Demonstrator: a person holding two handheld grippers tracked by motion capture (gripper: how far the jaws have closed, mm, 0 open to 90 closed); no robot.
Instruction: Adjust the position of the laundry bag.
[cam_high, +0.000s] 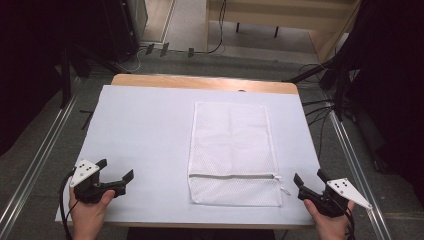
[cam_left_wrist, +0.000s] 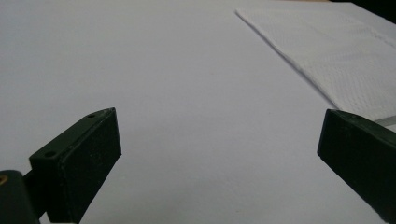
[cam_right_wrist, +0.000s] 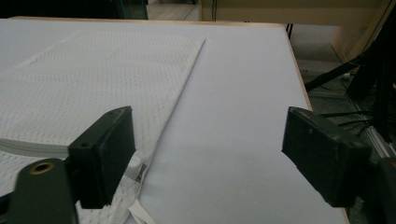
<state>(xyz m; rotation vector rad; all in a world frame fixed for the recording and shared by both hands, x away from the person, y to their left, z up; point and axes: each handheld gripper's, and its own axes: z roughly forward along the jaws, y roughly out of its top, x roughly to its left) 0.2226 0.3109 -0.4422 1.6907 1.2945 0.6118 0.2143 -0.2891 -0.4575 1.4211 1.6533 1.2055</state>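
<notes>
Left gripper (cam_high: 118, 169) and right gripper (cam_high: 309, 177), jaws spread wide and empty, flank the zippered white mesh laundry bag (cam_high: 231, 150) on the table (cam_high: 140, 125).

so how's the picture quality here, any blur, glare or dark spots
High view: even light on the white sheet, no glare, the mesh bag soft but readable, room edges nearly black. Left gripper view: the near jaws are blurred, the bag's weave faint, the sheet shaded toward the bottom. Right gripper view: sharper mesh on the bag, a soft shadow between the jaws, the jaws themselves out of focus.
</notes>
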